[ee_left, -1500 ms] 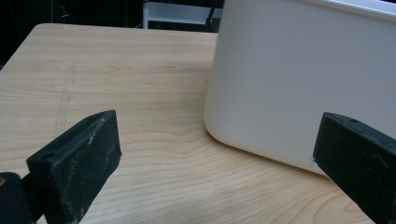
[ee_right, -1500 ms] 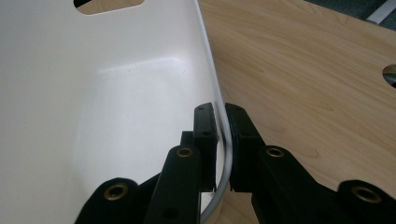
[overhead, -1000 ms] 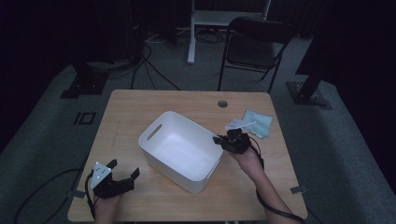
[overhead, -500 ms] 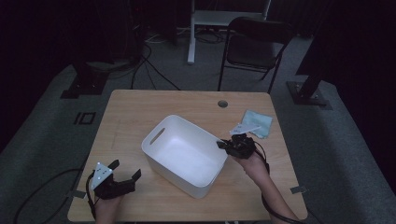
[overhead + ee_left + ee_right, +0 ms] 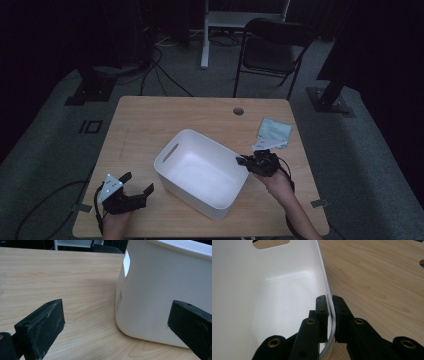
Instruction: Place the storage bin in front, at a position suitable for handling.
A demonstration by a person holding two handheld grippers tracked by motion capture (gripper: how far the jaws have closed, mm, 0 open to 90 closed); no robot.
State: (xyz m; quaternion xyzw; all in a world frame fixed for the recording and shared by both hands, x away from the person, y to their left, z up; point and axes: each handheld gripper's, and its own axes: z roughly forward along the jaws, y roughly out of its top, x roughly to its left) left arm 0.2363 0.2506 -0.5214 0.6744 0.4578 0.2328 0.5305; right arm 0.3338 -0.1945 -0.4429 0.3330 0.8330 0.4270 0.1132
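Note:
A white plastic bin (image 5: 200, 172) with a slot handle sits empty on the wooden table (image 5: 165, 117). My right gripper (image 5: 246, 161) is shut on the bin's right-hand rim; in the right gripper view the two black pads (image 5: 322, 308) pinch the thin white wall (image 5: 287, 290) between them. My left gripper (image 5: 136, 183) rests on the table near the front left corner, jaws wide open, a little left of the bin. In the left gripper view the bin's outer wall (image 5: 160, 290) stands close ahead between the two open fingers (image 5: 41, 325).
A light blue cloth (image 5: 274, 132) lies at the table's right side behind my right hand. A round cable hole (image 5: 238, 111) sits near the far edge. A dark chair (image 5: 275, 50) and stand bases are on the floor beyond the table.
The bin has slid toward the near edge and turned a little with my right gripper holding its rim. The left gripper has stayed put.

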